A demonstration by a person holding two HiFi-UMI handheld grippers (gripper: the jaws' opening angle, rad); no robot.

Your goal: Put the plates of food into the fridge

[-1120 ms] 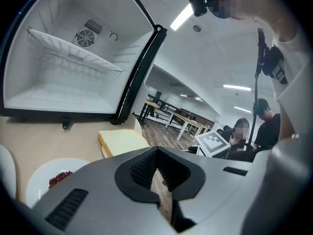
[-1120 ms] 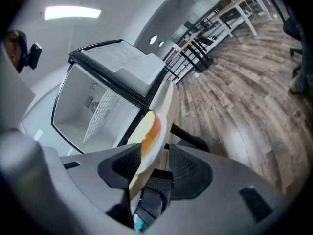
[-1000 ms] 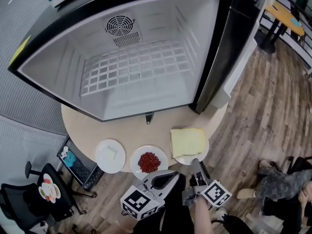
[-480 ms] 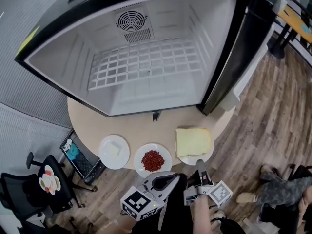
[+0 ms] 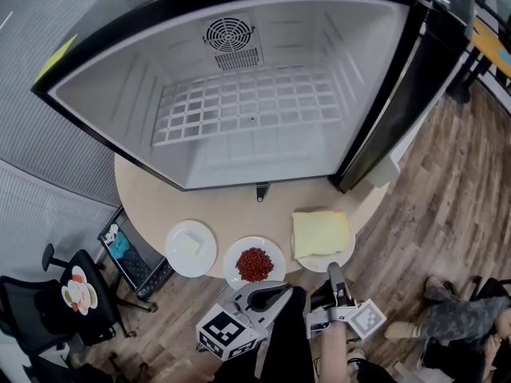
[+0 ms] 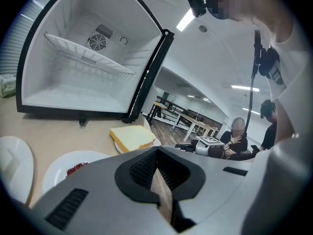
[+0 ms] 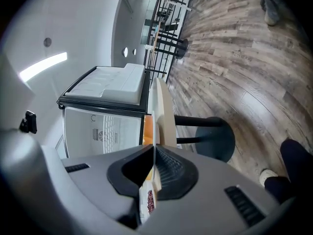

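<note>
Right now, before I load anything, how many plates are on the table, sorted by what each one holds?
Plate with a yellow slice: 1
Plate with red bits: 1
Plate with a small pale square: 1
Total: 3 plates on the table, 0 in the fridge.

Glossy white plate (image 5: 311,263) on smooth matt tabletop (image 5: 231,210).

A fridge (image 6: 73,82) stands open on the table (image 6: 58,129). Bread (image 6: 132,137) and a plate (image 6: 58,168) lie beyond the left gripper's (image 6: 158,153) closed jaws.
</note>
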